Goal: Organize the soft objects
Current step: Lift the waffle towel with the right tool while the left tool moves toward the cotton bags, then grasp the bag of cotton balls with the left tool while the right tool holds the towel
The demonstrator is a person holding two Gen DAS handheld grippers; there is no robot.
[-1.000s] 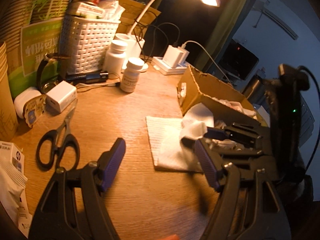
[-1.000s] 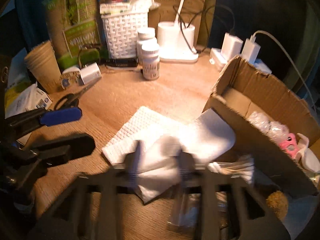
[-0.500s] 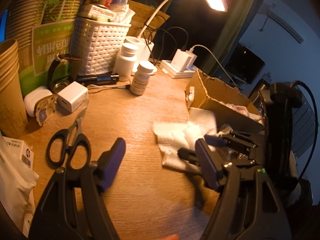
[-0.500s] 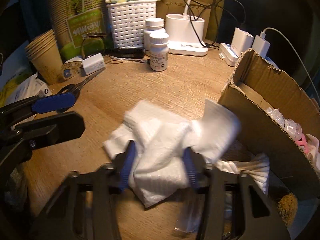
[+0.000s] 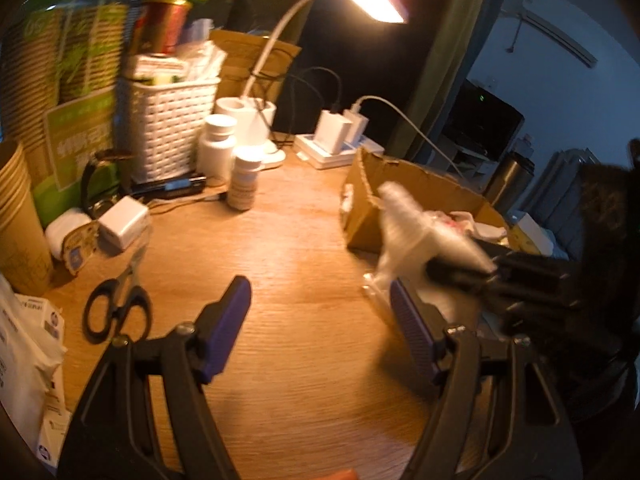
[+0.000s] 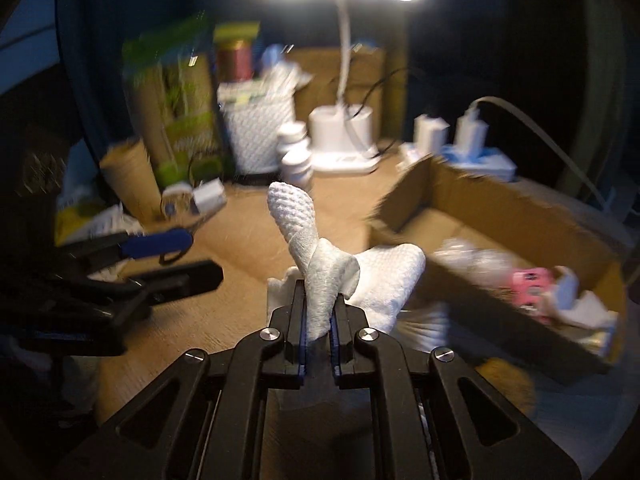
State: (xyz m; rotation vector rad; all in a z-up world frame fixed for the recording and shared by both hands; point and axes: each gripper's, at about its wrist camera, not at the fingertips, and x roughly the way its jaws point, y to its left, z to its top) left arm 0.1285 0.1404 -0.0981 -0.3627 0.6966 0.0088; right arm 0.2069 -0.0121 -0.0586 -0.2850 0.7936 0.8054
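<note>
Jaws of my right gripper (image 6: 319, 312) pinch the white cloth (image 6: 320, 268) beside the cardboard box (image 6: 516, 216); my left gripper (image 5: 320, 316) gapes empty.

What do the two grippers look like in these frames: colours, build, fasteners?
Both are matte black plastic scissor-style frames with triangular cutouts. The left gripper has ribbed blue-purple pads on its jaws and small silver screws at the pivots. The right gripper shows round silver bolt heads and a thin blue edge along one pad. No cables, sleeves or markings are visible.

White textured cloth (image 6: 320, 280) bunched, pinched upright, beside cardboard box (image 6: 496, 216)
</note>
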